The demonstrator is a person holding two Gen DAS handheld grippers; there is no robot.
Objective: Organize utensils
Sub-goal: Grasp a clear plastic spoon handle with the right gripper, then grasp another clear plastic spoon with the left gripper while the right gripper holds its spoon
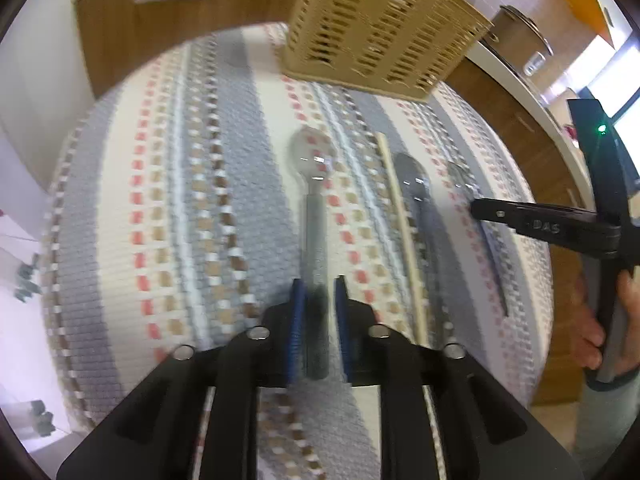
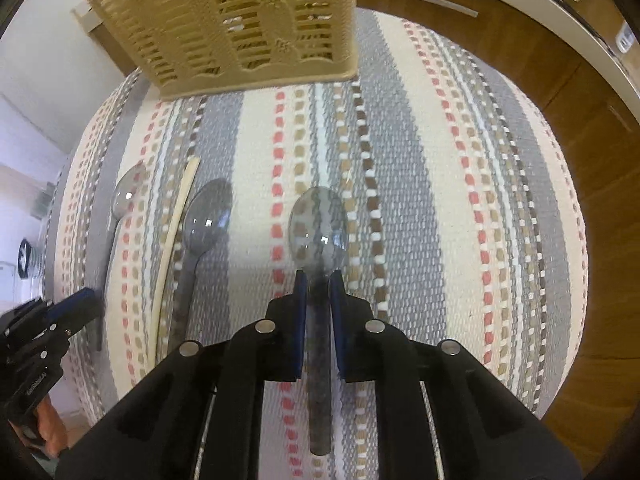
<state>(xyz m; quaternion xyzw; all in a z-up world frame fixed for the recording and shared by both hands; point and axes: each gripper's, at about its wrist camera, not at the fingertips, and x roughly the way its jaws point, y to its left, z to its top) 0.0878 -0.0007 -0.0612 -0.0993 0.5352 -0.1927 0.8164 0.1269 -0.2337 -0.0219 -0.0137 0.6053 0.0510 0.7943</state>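
The left gripper (image 1: pixel 320 300) straddles the handle of a clear spoon (image 1: pixel 314 216) with narrow jaws, pads not clearly pressing. The right gripper (image 2: pixel 319 292) sits pinched on the handle of another spoon (image 2: pixel 319 236) lying on the striped cloth (image 2: pixel 440 200).

Both handles are thin and slick, so either spoon could twist or slip on lifting.

Between them lie a grey spoon (image 2: pixel 204 224) and a chopstick (image 2: pixel 176 240). The basket (image 2: pixel 240 20) stands at the far edge.

The right gripper's finger reads "DAS".
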